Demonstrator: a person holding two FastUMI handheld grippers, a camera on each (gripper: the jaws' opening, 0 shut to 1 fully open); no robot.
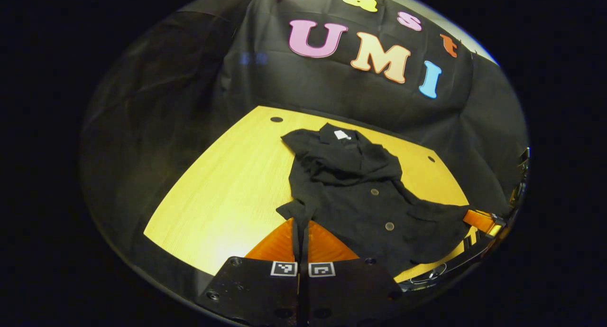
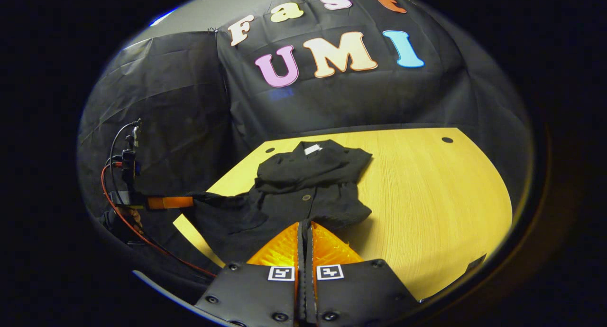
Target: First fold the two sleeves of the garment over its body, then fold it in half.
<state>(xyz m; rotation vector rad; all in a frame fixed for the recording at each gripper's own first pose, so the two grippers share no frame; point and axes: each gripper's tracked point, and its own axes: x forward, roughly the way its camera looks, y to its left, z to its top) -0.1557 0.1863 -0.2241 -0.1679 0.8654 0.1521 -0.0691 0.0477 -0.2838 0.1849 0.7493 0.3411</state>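
A black button-front shirt (image 1: 360, 189) lies on the yellow wooden table (image 1: 223, 189), collar and white label (image 1: 340, 135) at the far end. Both sleeves lie bunched over its upper body. My left gripper (image 1: 301, 221) is shut on one bottom corner of the hem. In the right gripper view the same shirt (image 2: 308, 184) stretches away from my right gripper (image 2: 305, 224), which is shut on the other hem corner. The right gripper (image 1: 483, 221) also shows at the right of the left gripper view. At the left of the right gripper view, the left gripper (image 2: 166, 202) pulls its corner sideways.
The table (image 2: 427, 199) has small round holes near its far corners (image 2: 447, 140) (image 1: 276, 119). A red cable (image 2: 118, 208) loops from the left gripper's housing past the table's near edge. Black cloth walls close off the back and sides.
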